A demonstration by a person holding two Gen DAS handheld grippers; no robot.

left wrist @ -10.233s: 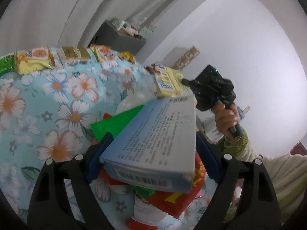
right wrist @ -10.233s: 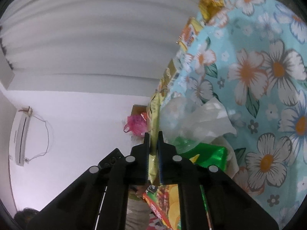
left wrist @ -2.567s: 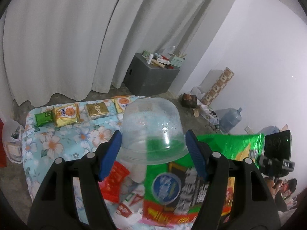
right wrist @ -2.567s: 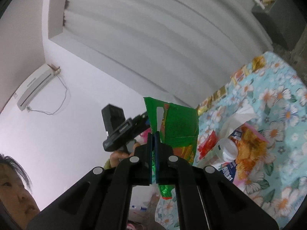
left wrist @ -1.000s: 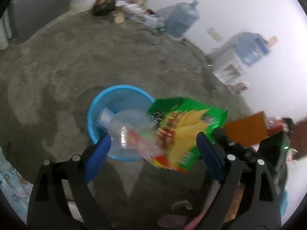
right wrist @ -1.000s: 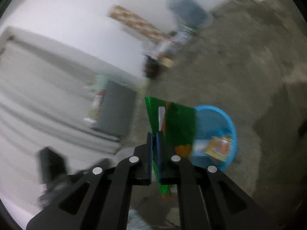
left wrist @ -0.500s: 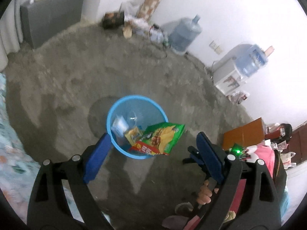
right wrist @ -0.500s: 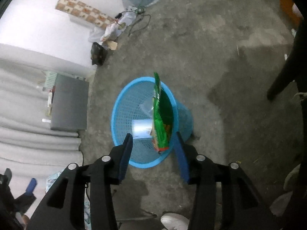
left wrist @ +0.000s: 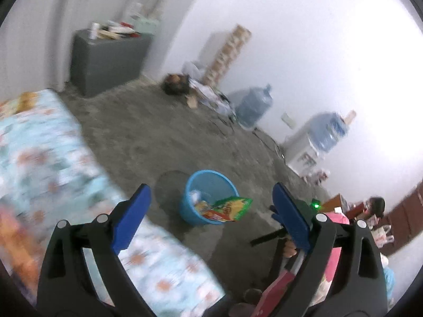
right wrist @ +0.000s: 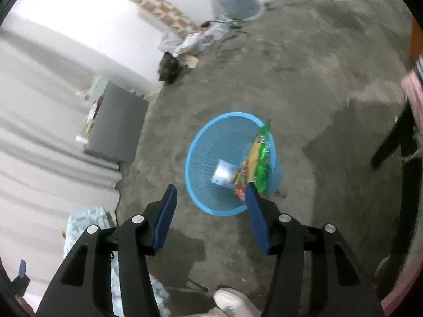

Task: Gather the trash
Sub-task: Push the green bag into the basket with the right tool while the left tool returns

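A blue plastic basket (left wrist: 190, 206) stands on the concrete floor, also in the right wrist view (right wrist: 201, 142). A green chip bag (left wrist: 234, 207) leans over its rim, seen edge-on in the right wrist view (right wrist: 261, 155), beside a clear cup (right wrist: 223, 174) and other wrappers inside. My left gripper (left wrist: 211, 214) is open and empty, above and back from the basket. My right gripper (right wrist: 210, 215) is open and empty, above the basket's near rim.
The floral tablecloth (left wrist: 39, 158) lies at left, blurred. A grey cabinet (left wrist: 105, 58) with clutter stands by the curtain. Water jugs (left wrist: 252, 108) and a dispenser (left wrist: 312, 142) line the white wall. A dark chair leg (right wrist: 391, 142) is at right, a shoe (right wrist: 232, 301) below.
The chip bag has dropped from my right gripper and settled against the basket rim. Both grippers have pulled back from the basket, the left swinging toward the table.
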